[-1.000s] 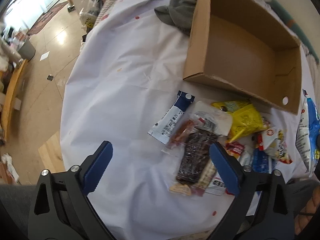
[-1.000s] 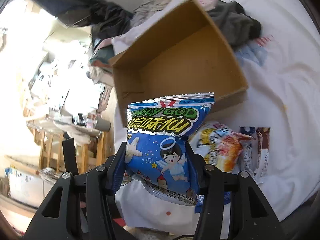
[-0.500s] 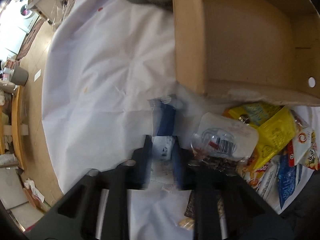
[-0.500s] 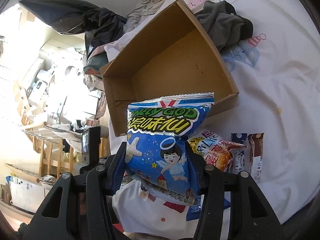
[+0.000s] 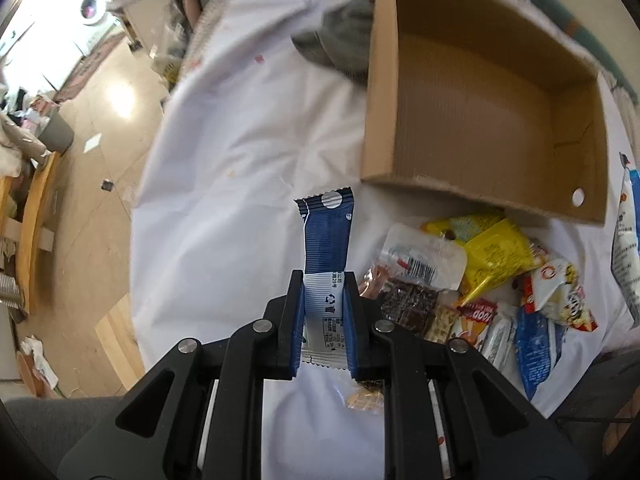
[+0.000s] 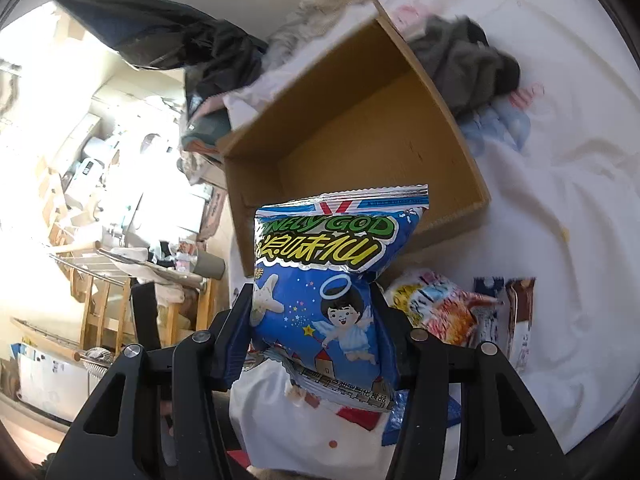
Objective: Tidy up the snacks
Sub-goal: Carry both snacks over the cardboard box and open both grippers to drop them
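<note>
My left gripper (image 5: 323,280) is shut on a blue-and-white snack packet (image 5: 326,236) and holds it upright above the white tablecloth (image 5: 240,184), short of the open cardboard box (image 5: 480,96). A heap of mixed snack packs (image 5: 472,280) lies to its right, in front of the box. My right gripper (image 6: 312,300) is shut on a puffy blue snack bag (image 6: 328,280) with a cartoon angel, held up in front of the same box (image 6: 360,128). More snack packs (image 6: 448,308) lie below it on the cloth.
A grey cloth (image 5: 344,44) lies bunched beside the box's far left corner; it also shows in the right wrist view (image 6: 464,64). The table edge drops to the floor (image 5: 104,128) on the left. A wooden rack and clutter (image 6: 100,280) stand off the table.
My left gripper went down onto the blue-and-white packet, shut on it and lifted it off the cloth. My right gripper kept its hold on the blue bag and shifted only slightly.
</note>
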Tool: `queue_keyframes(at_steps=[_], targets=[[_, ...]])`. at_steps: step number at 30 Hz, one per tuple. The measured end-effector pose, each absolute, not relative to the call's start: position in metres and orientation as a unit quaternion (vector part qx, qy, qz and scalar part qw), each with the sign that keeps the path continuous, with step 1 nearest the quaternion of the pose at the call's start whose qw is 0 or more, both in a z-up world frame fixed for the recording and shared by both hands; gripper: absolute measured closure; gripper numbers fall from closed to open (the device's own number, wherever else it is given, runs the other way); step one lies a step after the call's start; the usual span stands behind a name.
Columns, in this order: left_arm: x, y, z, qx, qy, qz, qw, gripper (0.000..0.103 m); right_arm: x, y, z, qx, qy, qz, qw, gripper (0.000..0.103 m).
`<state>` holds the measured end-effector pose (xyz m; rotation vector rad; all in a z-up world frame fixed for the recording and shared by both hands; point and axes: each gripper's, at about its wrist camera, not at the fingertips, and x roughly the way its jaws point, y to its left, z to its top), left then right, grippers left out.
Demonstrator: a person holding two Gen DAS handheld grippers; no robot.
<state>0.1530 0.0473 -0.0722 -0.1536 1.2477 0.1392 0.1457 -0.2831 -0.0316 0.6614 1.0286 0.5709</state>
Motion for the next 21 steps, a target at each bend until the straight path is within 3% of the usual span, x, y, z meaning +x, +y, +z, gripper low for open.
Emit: queue_keyframes(at_steps=[8, 21], targets=[[0.14, 0.026, 0.004, -0.049, 0.469, 0.049, 0.88, 0.089, 0.144, -0.274, 0.0, 0.269, 0.418, 0.287, 0.819, 0.048], [0.184, -0.011, 0.026, -0.034, 0.444, 0.002, 0.896, 0.089, 0.195, -0.271, -0.002, 0.236, 0.422, 0.261, 0.836, 0.048]])
